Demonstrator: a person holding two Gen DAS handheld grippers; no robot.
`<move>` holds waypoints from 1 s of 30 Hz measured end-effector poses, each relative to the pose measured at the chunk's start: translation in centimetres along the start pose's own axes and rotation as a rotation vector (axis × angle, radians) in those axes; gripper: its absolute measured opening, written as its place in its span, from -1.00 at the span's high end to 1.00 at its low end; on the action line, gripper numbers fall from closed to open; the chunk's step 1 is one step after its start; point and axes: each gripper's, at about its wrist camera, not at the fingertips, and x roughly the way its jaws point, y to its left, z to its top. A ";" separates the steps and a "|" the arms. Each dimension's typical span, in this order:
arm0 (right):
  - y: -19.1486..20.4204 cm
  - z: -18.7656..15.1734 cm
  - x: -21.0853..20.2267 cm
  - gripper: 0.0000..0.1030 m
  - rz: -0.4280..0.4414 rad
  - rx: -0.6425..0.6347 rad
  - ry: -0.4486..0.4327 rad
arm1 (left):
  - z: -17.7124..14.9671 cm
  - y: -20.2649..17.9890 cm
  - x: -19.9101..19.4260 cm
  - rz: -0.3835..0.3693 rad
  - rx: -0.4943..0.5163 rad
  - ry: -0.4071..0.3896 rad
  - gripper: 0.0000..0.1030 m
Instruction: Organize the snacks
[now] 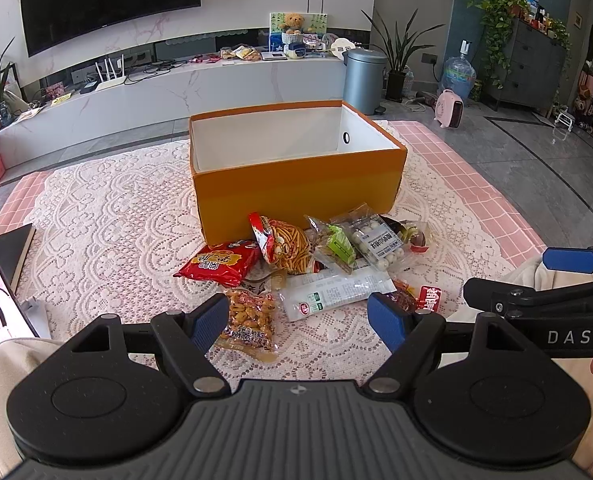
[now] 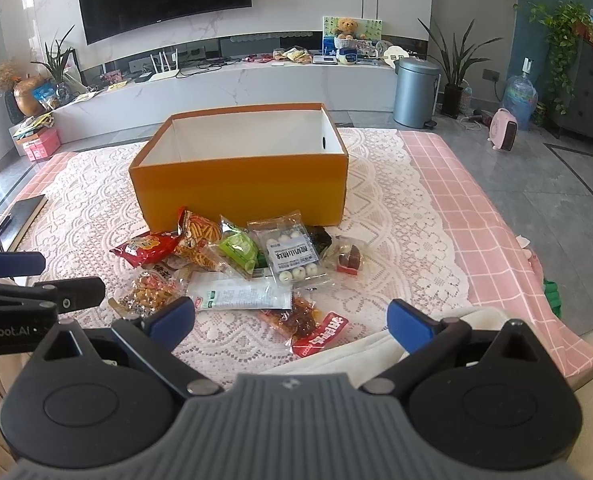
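**Snacks await sorting**

On the lace-covered bench, loose snack packets lie heaped just in front of an empty orange box. Both the left hand-held gripper and right hand-held gripper hover spread, holding nothing. Best start: pinch an outlying packet, like the peanuts, by its edge.

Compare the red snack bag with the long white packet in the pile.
The red snack bag is puffy and opaque red with yellow print; the long white packet is flat, pale and narrow. The red snack bag sits at the pile's left edge; the white packet lies nearer the middle. Both lie sealed on the lace cloth, outside the orange box.
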 end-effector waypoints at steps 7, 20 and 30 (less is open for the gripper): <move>-0.1 -0.1 0.2 -0.93 -0.003 0.004 0.005 | 0.0 0.0 0.0 0.000 0.000 0.000 -0.79; -0.1 -0.2 0.3 -0.93 -0.003 0.004 0.009 | 0.1 0.2 -0.1 -0.001 -0.004 0.003 -0.79; -0.1 0.0 1.3 -0.93 -0.012 0.006 0.026 | 0.3 0.8 0.5 -0.003 -0.016 0.009 -0.79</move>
